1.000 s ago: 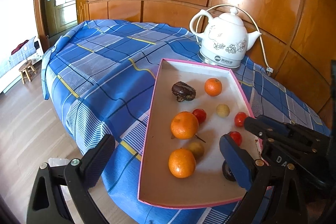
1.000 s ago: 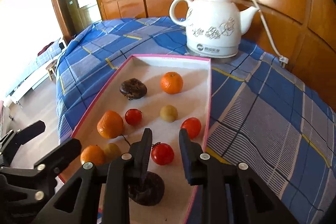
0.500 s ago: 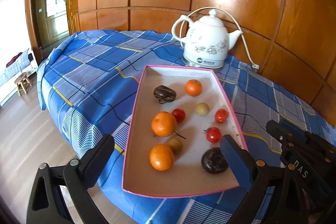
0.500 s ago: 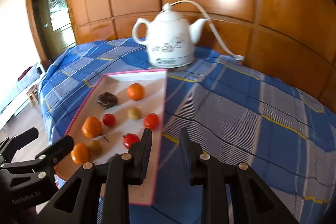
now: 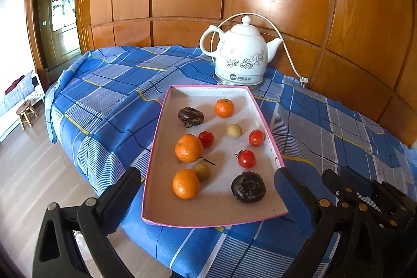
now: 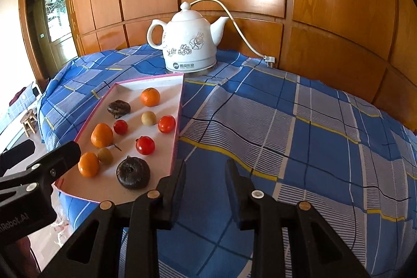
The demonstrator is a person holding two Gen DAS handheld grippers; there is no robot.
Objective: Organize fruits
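Observation:
A pink-rimmed tray [image 5: 161,121] [image 6: 177,121] on the blue plaid cloth holds three oranges [image 5: 188,148], three red tomatoes [image 5: 246,158], two small yellowish fruits [image 5: 233,130] and two dark brown fruits [image 5: 248,186] [image 6: 133,173]. My left gripper [image 5: 206,189] is open wide and empty, its fingers level with the tray's near end. My right gripper [image 6: 205,173] is open a little and empty, over bare cloth just right of the tray's near corner.
A white floral kettle [image 5: 241,57] [image 6: 190,43] with a cord stands behind the tray against the wooden wall panels. The table edge drops to the floor on the left, where a small stool [image 5: 26,113] stands. Plaid cloth [image 6: 299,134] stretches to the right.
Both grippers have pulled back and up from the tray. The right one has swung right, off the tomato and dark fruit to bare cloth. The fruits have not moved.

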